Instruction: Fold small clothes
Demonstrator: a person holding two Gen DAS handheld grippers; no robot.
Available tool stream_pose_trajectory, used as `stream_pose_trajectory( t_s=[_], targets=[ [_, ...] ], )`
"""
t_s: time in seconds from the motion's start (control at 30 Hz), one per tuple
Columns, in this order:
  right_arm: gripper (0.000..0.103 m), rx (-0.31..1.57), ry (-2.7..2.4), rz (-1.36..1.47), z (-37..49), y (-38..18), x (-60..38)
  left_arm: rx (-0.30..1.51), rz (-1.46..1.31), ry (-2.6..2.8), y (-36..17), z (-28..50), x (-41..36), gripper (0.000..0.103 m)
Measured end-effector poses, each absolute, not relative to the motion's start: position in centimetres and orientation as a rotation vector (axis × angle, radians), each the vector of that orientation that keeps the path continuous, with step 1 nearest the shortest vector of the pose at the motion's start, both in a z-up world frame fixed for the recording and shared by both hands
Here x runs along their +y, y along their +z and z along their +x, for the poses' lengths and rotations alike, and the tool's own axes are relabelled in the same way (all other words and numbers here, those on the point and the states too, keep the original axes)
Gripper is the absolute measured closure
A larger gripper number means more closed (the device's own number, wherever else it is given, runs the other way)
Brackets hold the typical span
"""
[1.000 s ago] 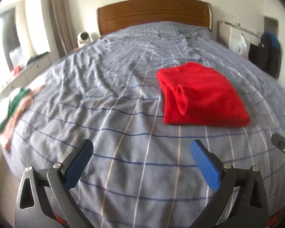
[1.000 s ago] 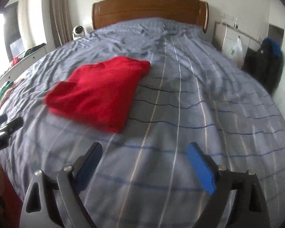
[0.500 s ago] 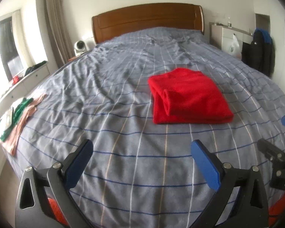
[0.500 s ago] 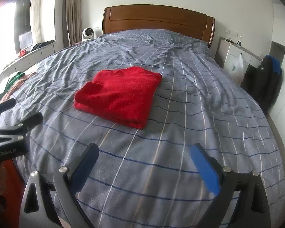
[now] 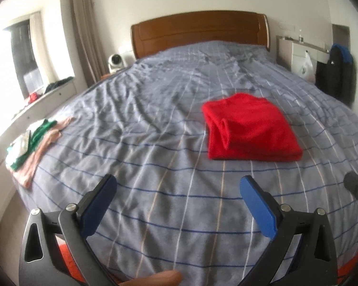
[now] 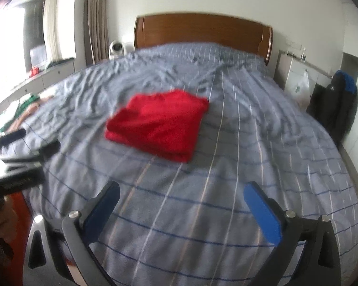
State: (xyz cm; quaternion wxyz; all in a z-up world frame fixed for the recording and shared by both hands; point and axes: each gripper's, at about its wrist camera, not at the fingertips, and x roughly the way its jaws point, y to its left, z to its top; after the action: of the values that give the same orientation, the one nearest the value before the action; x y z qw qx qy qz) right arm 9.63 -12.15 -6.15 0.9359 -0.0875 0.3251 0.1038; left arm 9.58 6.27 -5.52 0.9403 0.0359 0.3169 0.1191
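Our left tool [image 5: 176,199] hangs over the near edge of the bed [image 5: 155,124] with its blue pads apart and nothing between them. Far to the left, at the bed's side edge, lies a loose heap of small clothes [image 5: 33,143], green, white and pink, still unfolded as far as we can tell. Moving right, the red garment [image 5: 248,128] lies near the middle of the bed as a flat, squared stack, well apart from both tools; we judge it folded. Our right tool [image 6: 181,201] also hovers above bare striped cover, its pads opening wide and empty.

If the next step is to fetch a piece from that heap, we should carry the left tool across with its pads spread, pinch a single layer at an edge so only one piece lifts, and lay it on open cover clear of the red stack. The right tool can then take an opposite corner.
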Motion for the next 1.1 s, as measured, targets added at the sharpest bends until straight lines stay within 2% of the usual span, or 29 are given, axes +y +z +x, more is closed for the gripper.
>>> stream_pose_trajectory(
  t_s=[0.13,0.27,0.4,0.5,0.6,0.77,0.87,1.1],
  targets=[
    [0.001,0.675,0.23,-0.122,9.8,-5.6,-12.6,0.663,0.086,0.231,-5.0,9.6,5.9,0.0],
    [0.001,0.663,0.221,-0.089,9.7,-5.4,-13.1,0.603,0.101,0.214,-4.0,8.7,5.5,0.0],
    [0.001,0.388,0.141,-0.041,6.8,-1.6,-14.3,0.522,0.106,0.217,-2.7,7.6,5.6,0.0],
    [0.0,0.282,0.134,-0.056,5.7,0.1,-13.8,0.502,0.08,0.216,-1.6,7.5,5.9,0.0],
    [0.001,0.43,0.204,-0.127,7.0,-0.3,-12.5,0.547,0.032,0.213,-1.1,7.8,6.4,0.0],
    [0.001,0.507,0.204,-0.139,7.4,-1.2,-11.9,0.601,0.044,0.22,-1.6,7.7,6.2,0.0],
    [0.001,0.619,0.183,-0.143,8.3,-1.9,-11.7,0.615,0.069,0.219,-1.7,7.5,5.8,0.0],
    [0.001,0.71,0.194,-0.096,8.6,-2.2,-11.7,0.671,0.011,0.19,-1.3,7.8,6.2,0.0]
  ],
)
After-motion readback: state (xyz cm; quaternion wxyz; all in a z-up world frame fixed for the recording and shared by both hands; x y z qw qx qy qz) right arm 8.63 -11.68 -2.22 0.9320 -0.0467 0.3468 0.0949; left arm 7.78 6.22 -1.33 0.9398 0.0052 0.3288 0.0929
